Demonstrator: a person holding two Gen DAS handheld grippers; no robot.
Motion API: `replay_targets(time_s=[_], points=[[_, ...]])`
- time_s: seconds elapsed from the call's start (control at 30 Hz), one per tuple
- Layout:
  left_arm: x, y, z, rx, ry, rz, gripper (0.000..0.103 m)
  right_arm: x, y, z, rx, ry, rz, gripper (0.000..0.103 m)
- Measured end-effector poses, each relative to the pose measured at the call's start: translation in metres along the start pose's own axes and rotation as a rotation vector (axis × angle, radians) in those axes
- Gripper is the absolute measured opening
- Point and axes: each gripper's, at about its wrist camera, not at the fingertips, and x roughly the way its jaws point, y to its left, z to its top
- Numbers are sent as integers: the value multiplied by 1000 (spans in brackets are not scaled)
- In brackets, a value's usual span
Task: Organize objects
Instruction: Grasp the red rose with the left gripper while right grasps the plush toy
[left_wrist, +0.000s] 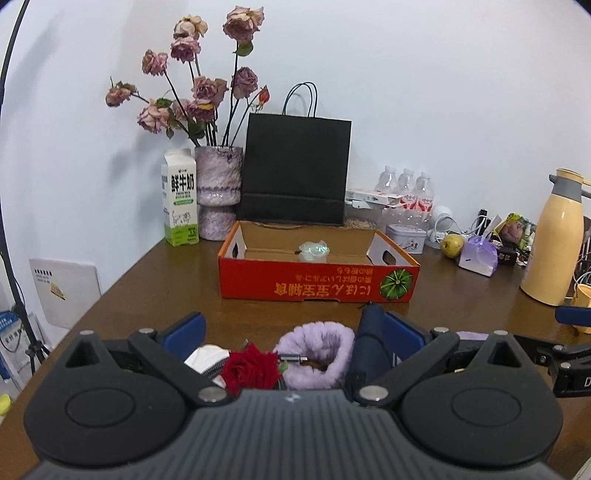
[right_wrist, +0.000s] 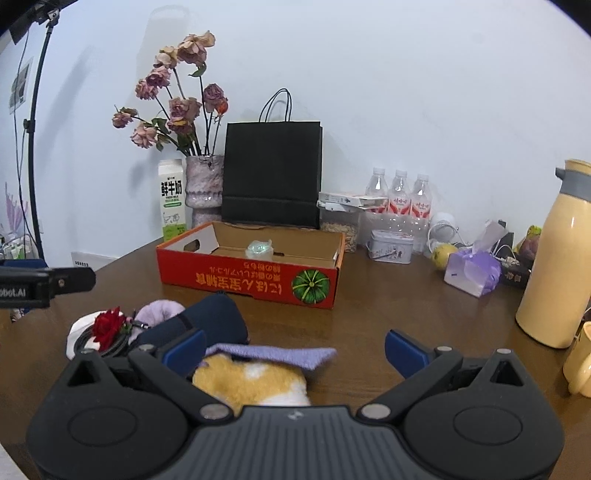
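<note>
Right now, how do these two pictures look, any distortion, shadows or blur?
Left wrist view: strong fisheye bending, table edge curves; dried roses cast soft wall shadows. Right wrist view: same bending, corners dark; orange plush near the lens looks soft.

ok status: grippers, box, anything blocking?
Left gripper open, right gripper open, both empty. Red box holds one small wrapped item. Rose, purple scrunchie, navy pouch unsorted. Path clear.
</note>
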Motion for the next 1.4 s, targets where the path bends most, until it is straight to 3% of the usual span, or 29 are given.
replay_targets(time_s=[0.43,0.77,1.0,1.07,1.17,1.23,1.4], points=[[3,6,-33,12,54,20,103,10,-9,-44,-9,98,45,103],[23,16,-41,26,128,38,103,50,-5,-49,11,175,64,102],[49,30,-40,7,156,54,103,76,-5,-46,75,215,116,82],[60,36,-40,-15,169,45,102,79,-3,-48,85,222,124,71],[73,43,-39,-55,179,23,92,83,-1,-52,85,233,109,62],[81,45,-38,-69,191,15,81,82,-1,-54,97,227,110,60],[95,51,-41,-120,209,-19,64,82,0,-54,95,227,101,58]])
